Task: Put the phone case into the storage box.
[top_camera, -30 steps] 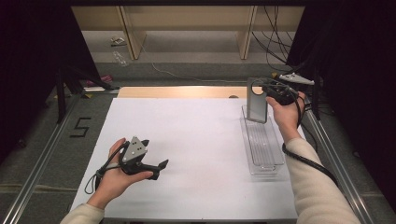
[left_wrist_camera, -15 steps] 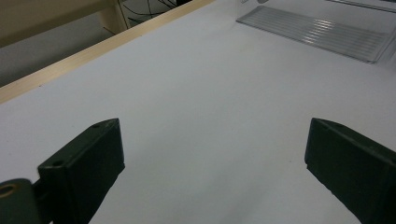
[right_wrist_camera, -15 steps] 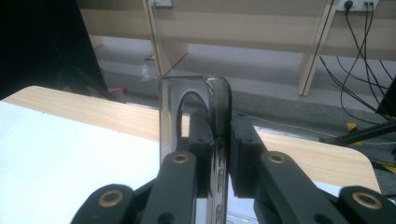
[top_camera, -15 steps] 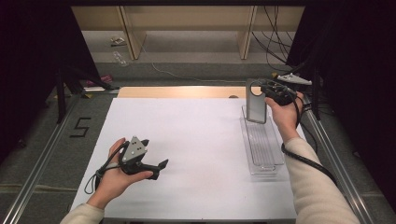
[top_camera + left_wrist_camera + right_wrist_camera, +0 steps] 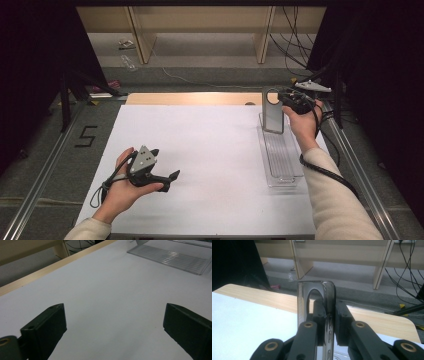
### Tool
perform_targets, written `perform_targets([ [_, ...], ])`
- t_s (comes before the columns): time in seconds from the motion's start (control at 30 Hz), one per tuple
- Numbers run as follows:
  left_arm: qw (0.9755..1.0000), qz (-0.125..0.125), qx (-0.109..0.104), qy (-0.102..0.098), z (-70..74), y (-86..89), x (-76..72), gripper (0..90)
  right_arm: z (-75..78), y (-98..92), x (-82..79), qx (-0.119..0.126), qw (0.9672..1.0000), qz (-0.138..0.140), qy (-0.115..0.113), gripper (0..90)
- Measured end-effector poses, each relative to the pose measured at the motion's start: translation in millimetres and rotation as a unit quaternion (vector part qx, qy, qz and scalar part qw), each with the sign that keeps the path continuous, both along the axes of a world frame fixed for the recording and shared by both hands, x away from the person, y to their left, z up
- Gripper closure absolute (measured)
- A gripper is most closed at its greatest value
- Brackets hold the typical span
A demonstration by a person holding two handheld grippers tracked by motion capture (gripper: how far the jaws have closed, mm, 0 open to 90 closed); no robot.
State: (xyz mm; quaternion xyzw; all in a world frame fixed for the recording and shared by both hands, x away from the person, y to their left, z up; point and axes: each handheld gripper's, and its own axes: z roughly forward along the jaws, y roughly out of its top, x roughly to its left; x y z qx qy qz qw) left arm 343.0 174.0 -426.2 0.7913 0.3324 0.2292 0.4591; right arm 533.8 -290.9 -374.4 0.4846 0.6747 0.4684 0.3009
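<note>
A clear flat plastic piece with a handle hole [image 5: 272, 111] stands upright at the far end of a clear ribbed tray [image 5: 280, 155] on the table's right side. My right gripper [image 5: 285, 100] is shut on its upper edge; in the right gripper view the jaws pinch the clear piece [image 5: 327, 302] just below its arched opening. My left gripper [image 5: 169, 181] rests low over the white table near the front left, held in a hand. Its two jaws stand wide apart over bare white surface, with nothing between them [image 5: 113, 332]. The ribbed tray [image 5: 172, 261] lies farther off in the left gripper view.
A white sheet [image 5: 210, 160] covers the table, with a bare wooden strip [image 5: 190, 98] along its far edge. Beyond stand pale wooden shelf legs [image 5: 140, 35] and dark cables [image 5: 295, 40] on the floor. Metal rails [image 5: 45, 165] run along both table sides.
</note>
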Motion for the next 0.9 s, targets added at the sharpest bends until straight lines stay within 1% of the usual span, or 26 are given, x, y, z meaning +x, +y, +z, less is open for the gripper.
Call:
perform_targets([
  [0.3,1.0000,0.001,-0.001,0.000,0.2,0.6,0.2,4.4,-1.2,0.3,1.0,-0.001,1.0000,0.003,0.003,81.9],
  [0.9,1.0000,0.002,-0.002,-0.001,0.2,1.3,0.7,4.5,-10.1,2.2,2.5,-0.003,0.9998,0.013,0.014,81.8],
])
